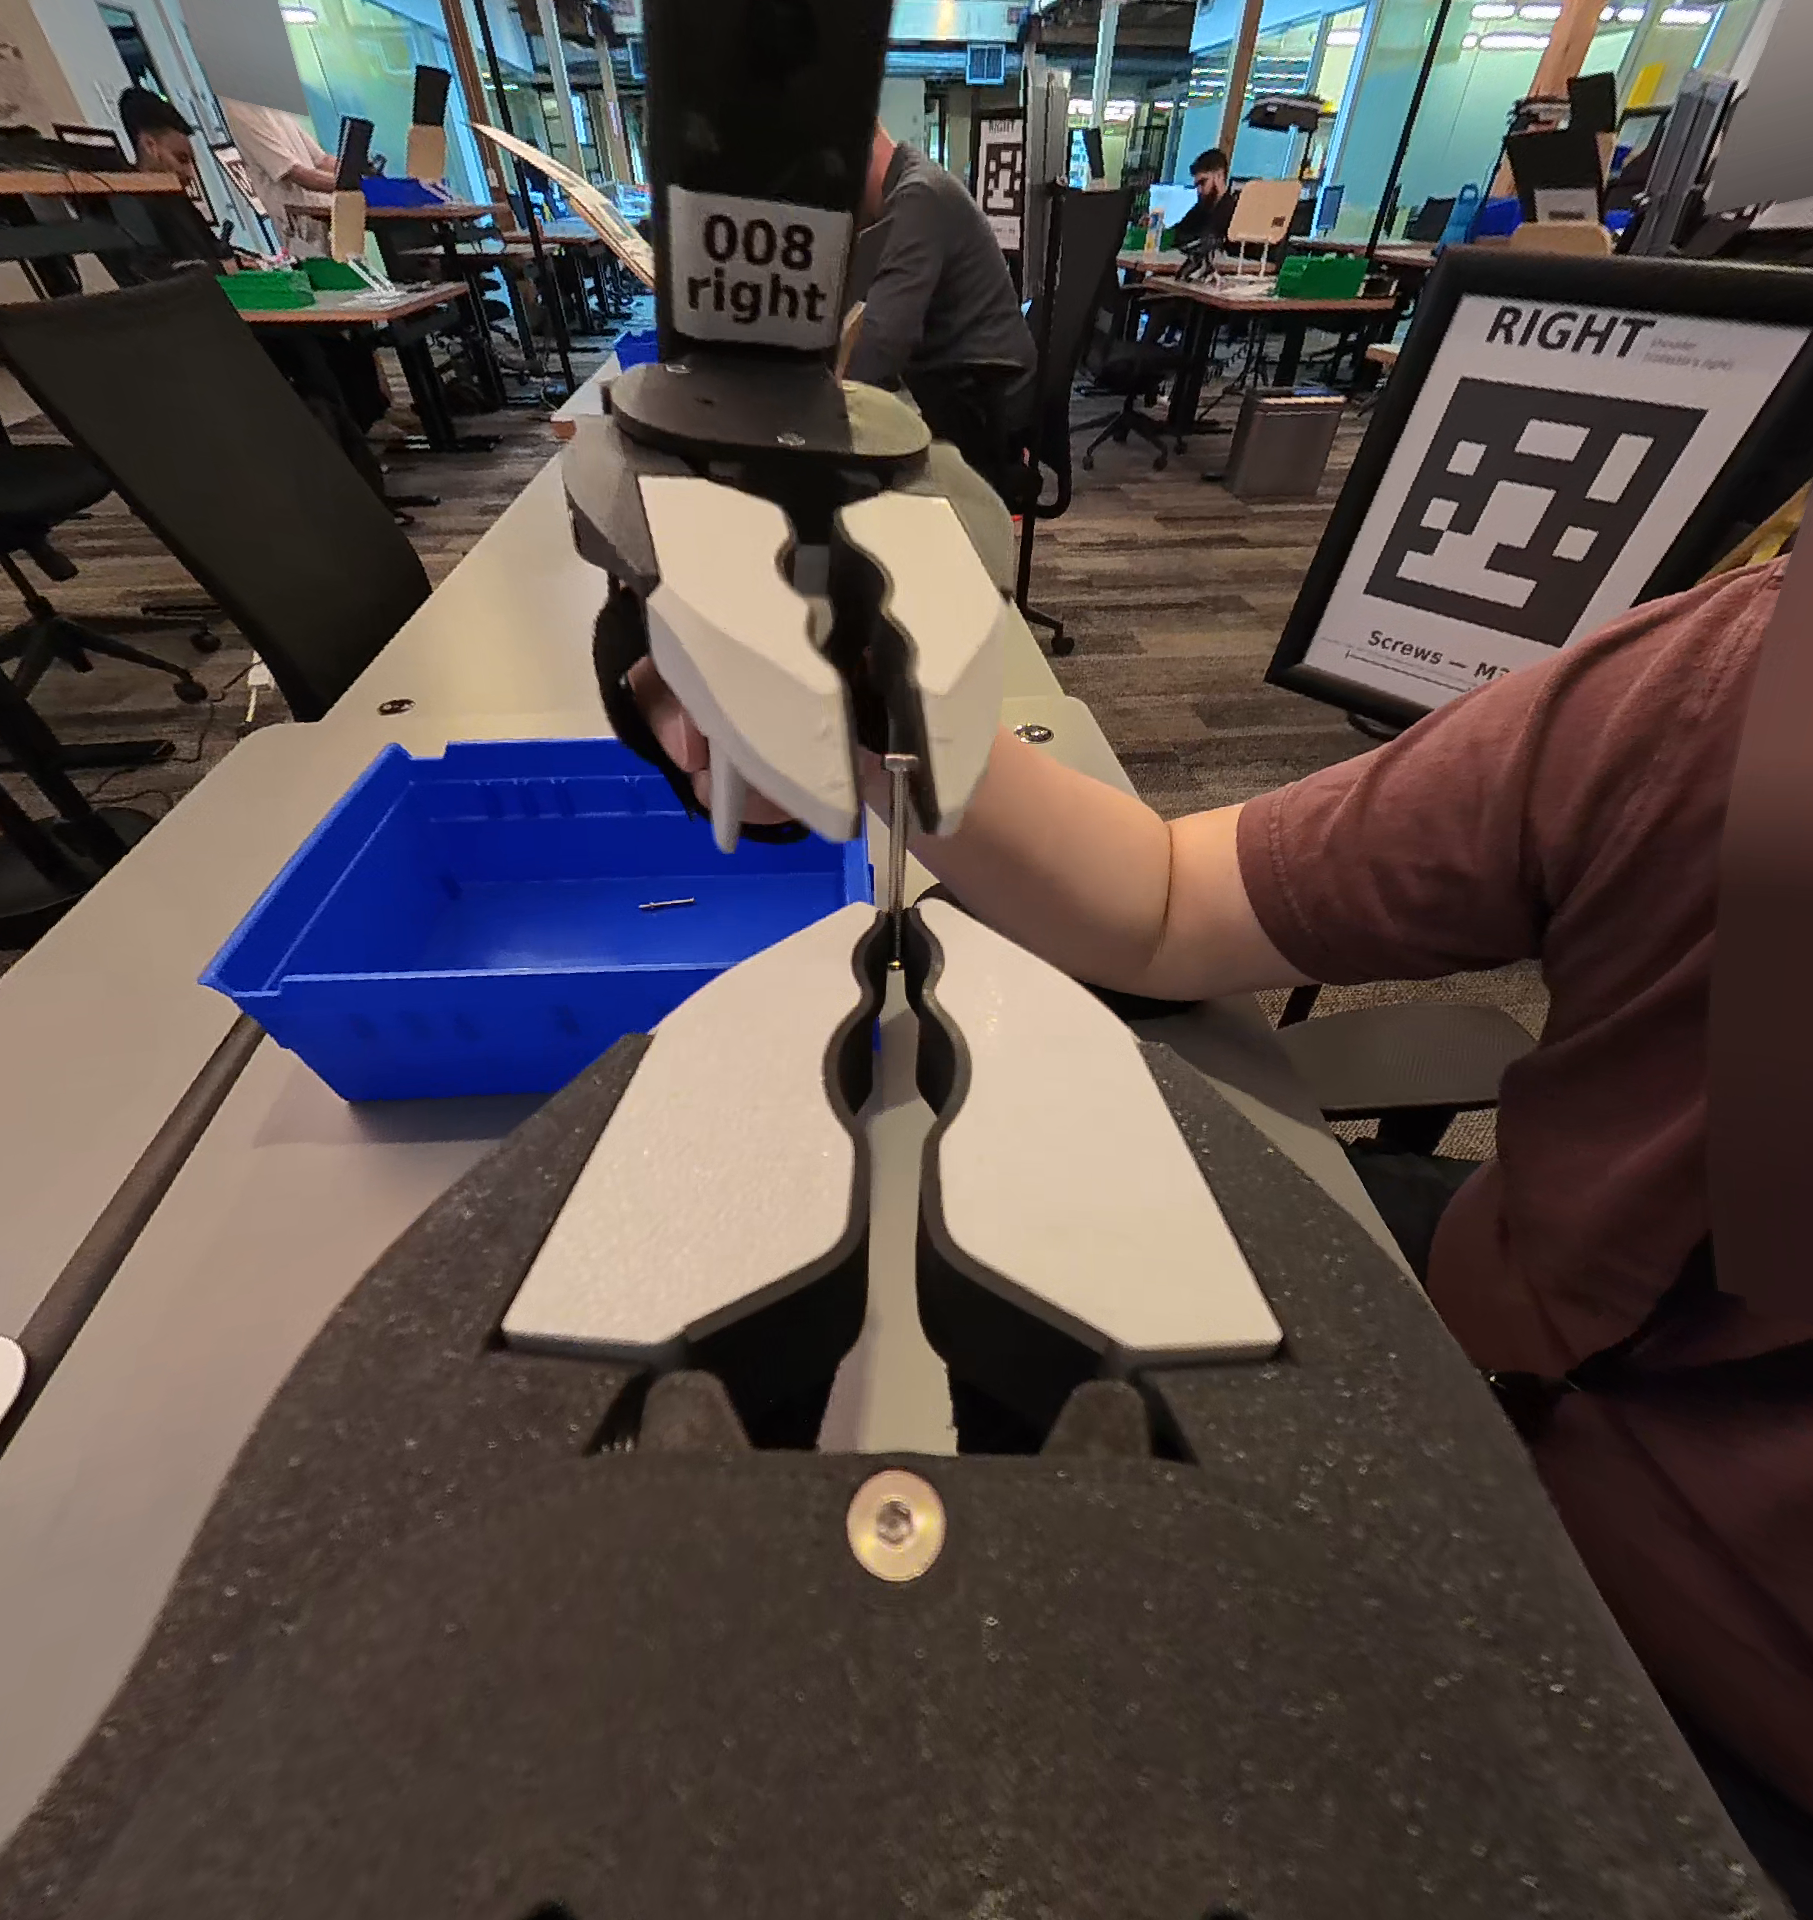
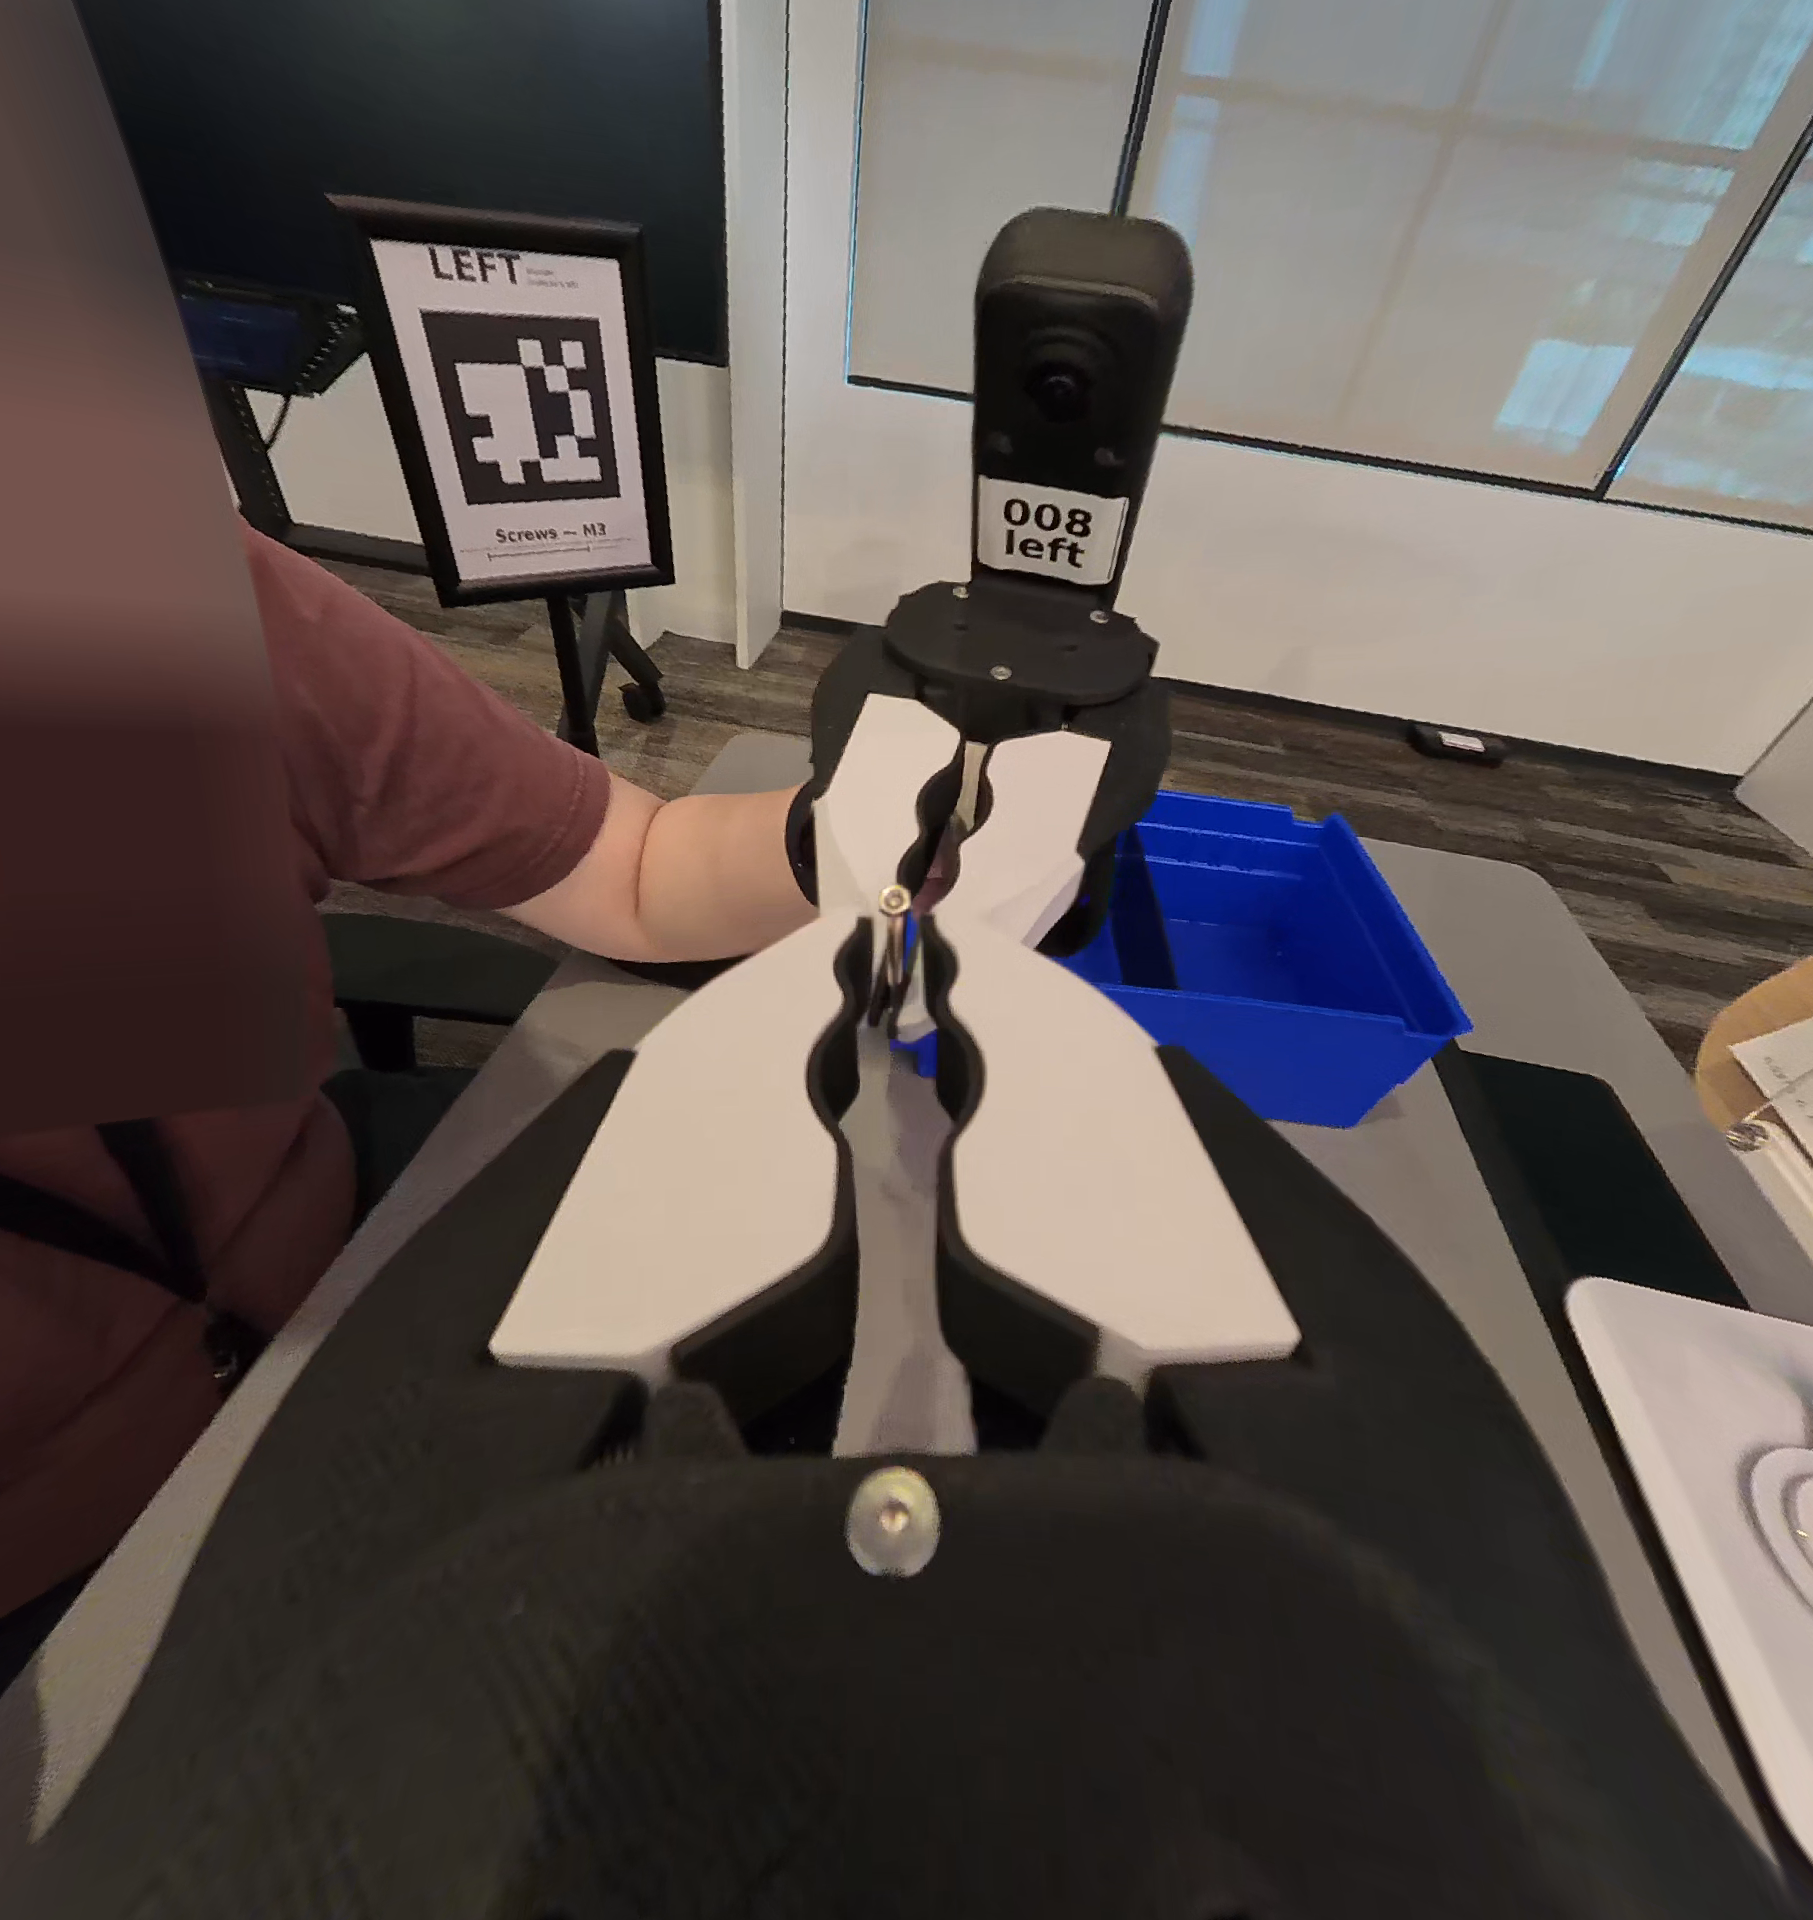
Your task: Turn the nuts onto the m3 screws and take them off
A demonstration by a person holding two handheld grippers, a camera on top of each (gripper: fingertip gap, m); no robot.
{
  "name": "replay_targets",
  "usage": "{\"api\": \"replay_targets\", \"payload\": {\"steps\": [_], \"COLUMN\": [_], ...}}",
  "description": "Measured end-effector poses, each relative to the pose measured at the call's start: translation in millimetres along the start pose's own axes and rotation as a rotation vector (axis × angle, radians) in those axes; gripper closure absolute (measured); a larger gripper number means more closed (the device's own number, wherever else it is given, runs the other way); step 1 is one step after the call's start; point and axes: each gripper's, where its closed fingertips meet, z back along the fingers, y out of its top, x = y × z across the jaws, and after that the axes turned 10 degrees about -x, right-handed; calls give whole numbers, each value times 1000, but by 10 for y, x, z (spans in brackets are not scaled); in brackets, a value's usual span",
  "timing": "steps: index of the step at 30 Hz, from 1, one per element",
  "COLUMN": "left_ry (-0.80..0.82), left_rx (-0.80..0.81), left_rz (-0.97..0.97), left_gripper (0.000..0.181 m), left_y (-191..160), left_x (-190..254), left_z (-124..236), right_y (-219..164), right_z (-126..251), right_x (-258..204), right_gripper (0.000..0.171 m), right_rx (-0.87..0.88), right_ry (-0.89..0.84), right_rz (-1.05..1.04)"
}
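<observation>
1. Thin silver M3 screw stood approx. vertical between both units, above the grey counter; head up, long axis top-to-bottom.
2. Right hand-held gripper was clamped on the screw's head end.
3. Left hand-held gripper was closed on the lower end; small nut there, too small to confirm.
4. Blue plastic bin w/ a spare screw sat just beyond.

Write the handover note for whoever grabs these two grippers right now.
Right gripper: shut on the screw, held near its head.
Left gripper: shut around the screw's lower end; a small dark piece there may be the nut, too small to tell.
Blue bin: on the table, one spare screw inside.
Done: parts brought together.
Left: threading cannot be judged; finish turning, then take the nut off.
</observation>
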Motion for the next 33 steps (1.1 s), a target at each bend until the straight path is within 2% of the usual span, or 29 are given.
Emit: {"api": "replay_targets", "payload": {"steps": [3, 12, 20, 33], "left_ry": [1, -4, -11, -10], "left_rx": [0, 17, 4, 5], "left_rz": [1, 0, 3, 3], "left_gripper": [179, 179, 179, 179], "left_y": [-2, 34, 14, 18], "left_x": [-5, 13, 22, 26], "left_z": [-1, 40, 10, 17], "right_y": [2, 178, 199, 130], "right_z": [-21, 106, 78, 30], "right_x": [14, -6, -117, -93], "right_gripper": [150, 155, 159, 159], "right_rx": [-3, 103, 89, 60], "right_ry": [-22, -83, -118, -101], "right_rz": [16, 117, 253, 233]}}
